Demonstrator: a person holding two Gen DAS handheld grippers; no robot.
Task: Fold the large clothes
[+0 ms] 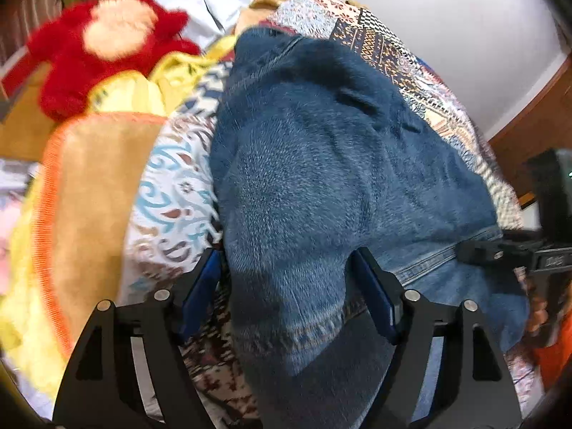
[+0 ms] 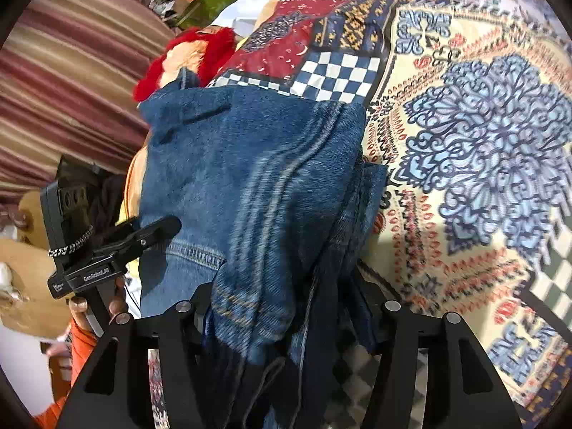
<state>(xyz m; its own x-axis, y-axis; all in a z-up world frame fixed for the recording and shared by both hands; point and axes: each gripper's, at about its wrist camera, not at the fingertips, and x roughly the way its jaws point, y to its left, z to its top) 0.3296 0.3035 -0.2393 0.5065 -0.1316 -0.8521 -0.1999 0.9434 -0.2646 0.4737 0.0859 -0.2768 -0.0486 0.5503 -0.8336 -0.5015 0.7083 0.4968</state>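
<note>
Both grippers are on the denim now. The jeans (image 1: 321,164) lie bunched on the patterned bedspread (image 2: 464,164), a thick blue heap running from six o'clock up toward twelve in both wrist views.

The left gripper (image 1: 289,286) has its blue-padded fingers (image 1: 371,286) standing apart, one on each side of a fold of denim that fills the gap between them; whether the pads actually pinch the cloth, I cannot tell. At three o'clock in that view the right gripper (image 1: 514,250) reaches in, its tip touching the stitched hem of the jeans.

From the right wrist, the right gripper's fingers are buried under a wad of denim and dark lining, so I cannot tell how they stand. The left gripper shows at nine o'clock there, its black finger resting on the hem.

A red plush toy (image 1: 103,43) sits at eleven o'clock beside yellow cloth (image 1: 143,89), and a striped curtain (image 2: 78,71) hangs at ten o'clock.
</note>
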